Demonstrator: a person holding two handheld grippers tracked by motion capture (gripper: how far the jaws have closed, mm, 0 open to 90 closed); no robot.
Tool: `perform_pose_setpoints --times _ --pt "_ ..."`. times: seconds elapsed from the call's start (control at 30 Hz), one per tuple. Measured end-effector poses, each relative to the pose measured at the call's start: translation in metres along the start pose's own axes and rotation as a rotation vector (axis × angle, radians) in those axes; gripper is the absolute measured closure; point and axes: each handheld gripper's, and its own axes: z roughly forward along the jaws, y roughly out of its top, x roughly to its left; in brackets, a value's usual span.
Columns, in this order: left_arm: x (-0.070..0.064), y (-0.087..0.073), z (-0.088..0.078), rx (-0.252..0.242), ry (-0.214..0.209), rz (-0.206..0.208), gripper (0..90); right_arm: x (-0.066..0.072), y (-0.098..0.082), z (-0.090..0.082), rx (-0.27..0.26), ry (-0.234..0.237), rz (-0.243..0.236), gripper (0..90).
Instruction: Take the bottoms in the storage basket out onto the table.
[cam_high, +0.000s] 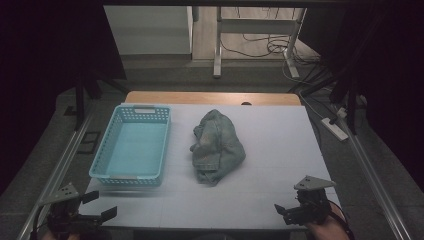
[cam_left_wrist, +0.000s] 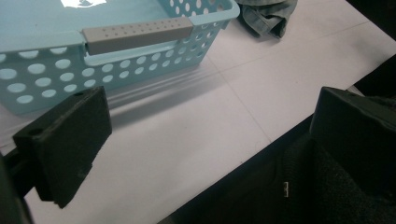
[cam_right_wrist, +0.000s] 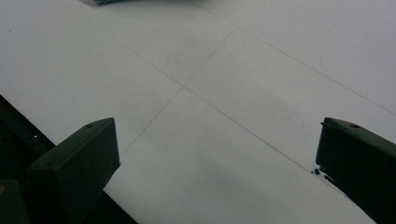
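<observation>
Surface: a bench (cam_high: 260, 195) is covered by a flat white sheet crossed by thin seam lines; bare wood is seen along its far edge, and dim grey floor with cables beyond.
Hands: both are held low at the near edge of the bench, entering from the bottom of the high view, well apart from each other.
Left hand-held gripper (cam_high: 102, 206): it is placed at the near left corner, angled toward the basket; its black blocky jaws are spread wide, nothing is held between them, and nothing is touched.
Right hand-held gripper (cam_high: 281, 210): it is placed at the near right edge, its jaws pointed left across the sheet; they are spread wide over bare white surface and nothing is gripped.
Basket (cam_high: 131, 150): light blue plastic, rectangular, with perforated walls and a grey handle strip on the near rim; it is set on the left half, just beyond the left hand-held gripper.
Cloth (cam_high: 218, 146): a crumpled heap of faded blue-grey denim-like fabric is found at mid-bench, just right of the basket, apart from both grippers.
</observation>
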Motion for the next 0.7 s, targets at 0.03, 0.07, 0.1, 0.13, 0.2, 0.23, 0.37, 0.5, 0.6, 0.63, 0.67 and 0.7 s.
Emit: perform_pose_setpoints --times 0.03,0.07,0.1,0.13,0.2,0.23,0.37,0.5,0.6,0.63,0.67,0.7 --pt "-0.0001 -0.0005 -0.0004 0.001 0.001 -0.001 0.0 0.0000 0.0000 0.0000 0.000 -0.001 0.000 0.0" --pt "-0.0001 -0.0010 -0.0008 0.006 0.004 -0.001 0.0 0.0001 0.0000 0.0001 0.000 -0.001 0.000 0.0" --pt "-0.0001 -0.0010 -0.0008 0.006 0.004 -0.001 0.0 0.0001 0.0000 0.0001 0.000 -0.001 0.000 0.0" --pt "-0.0001 -0.0013 -0.0010 0.009 0.005 -0.002 0.0 0.0002 0.0001 0.0000 0.001 -0.001 -0.001 0.0" --pt "-0.0003 -0.0018 -0.0010 0.018 0.010 -0.001 0.0 0.0001 0.0001 0.0000 0.001 -0.002 -0.002 0.0" --pt "-0.0007 -0.0022 -0.0010 0.027 0.016 0.001 0.0 0.0001 0.0001 0.0000 0.001 -0.002 -0.002 0.0" --pt "-0.0014 -0.0029 -0.0008 0.047 0.025 0.003 0.0 0.0002 0.0001 0.0000 0.001 -0.003 -0.001 0.0" --pt "-0.0024 -0.0035 -0.0003 0.071 0.035 0.012 0.0 0.0003 0.0002 0.0000 0.001 -0.004 -0.001 0.0" --pt "-0.0029 -0.0043 -0.0001 0.087 0.039 0.013 0.0 0.0003 0.0002 0.0000 0.001 -0.005 -0.001 0.0" --pt "-0.0029 -0.0043 -0.0001 0.087 0.039 0.013 0.0 0.0003 0.0002 0.0000 0.001 -0.005 -0.001 0.0" --pt "-0.0032 -0.0048 0.0002 0.101 0.041 0.013 0.0 0.0003 0.0003 0.0000 0.002 -0.006 0.001 0.0" --pt "-0.0034 -0.0050 0.0004 0.108 0.041 0.015 0.0 0.0003 0.0003 0.0000 0.001 -0.006 0.001 0.0"
